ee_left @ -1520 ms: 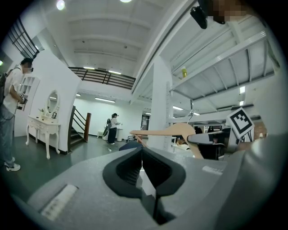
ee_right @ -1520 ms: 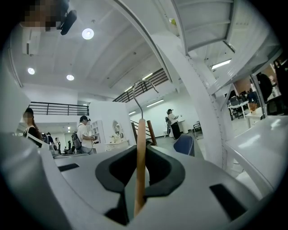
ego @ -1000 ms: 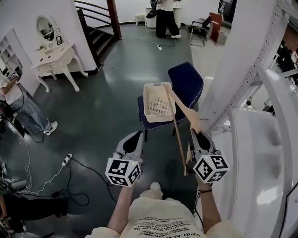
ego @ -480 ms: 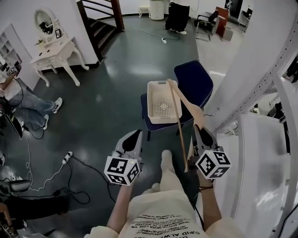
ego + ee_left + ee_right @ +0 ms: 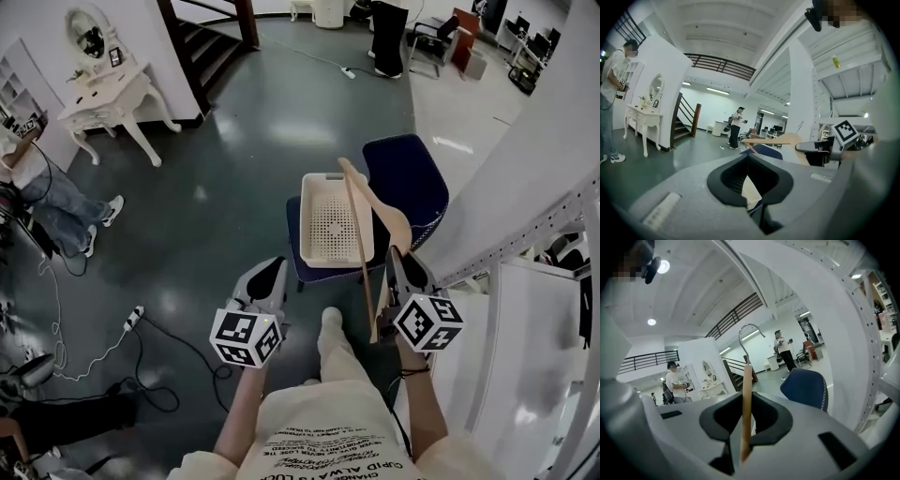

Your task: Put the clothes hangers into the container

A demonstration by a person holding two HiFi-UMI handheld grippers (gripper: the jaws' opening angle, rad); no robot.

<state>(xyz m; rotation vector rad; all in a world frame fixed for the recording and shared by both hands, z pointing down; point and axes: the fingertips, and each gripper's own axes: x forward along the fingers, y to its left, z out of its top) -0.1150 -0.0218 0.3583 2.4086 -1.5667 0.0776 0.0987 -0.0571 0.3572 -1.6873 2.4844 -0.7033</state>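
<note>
While the cream container (image 5: pixel 315 187) stands on the blue chair (image 5: pixel 414 174), the wooden clothes hanger (image 5: pixel 359 253) is in the right hand-held gripper (image 5: pixel 397 255).

Inside the container, at the middle of the head view, only its perforated bottom shows. Both forearms reach forward from the bottom of the frame, and both tools point up the frame toward the chair. At the lower left of the container, the left hand-held gripper (image 5: pixel 275 269) has its jaws together with nothing between them. At the lower right, the right one is closed narrowly on the hanger's thin wooden body. The hanger's long straight bar runs from the lower middle up the frame, crossing the container's right rim in the picture. Its metal hook (image 5: pixel 749 333) points up in the right gripper view.
</note>
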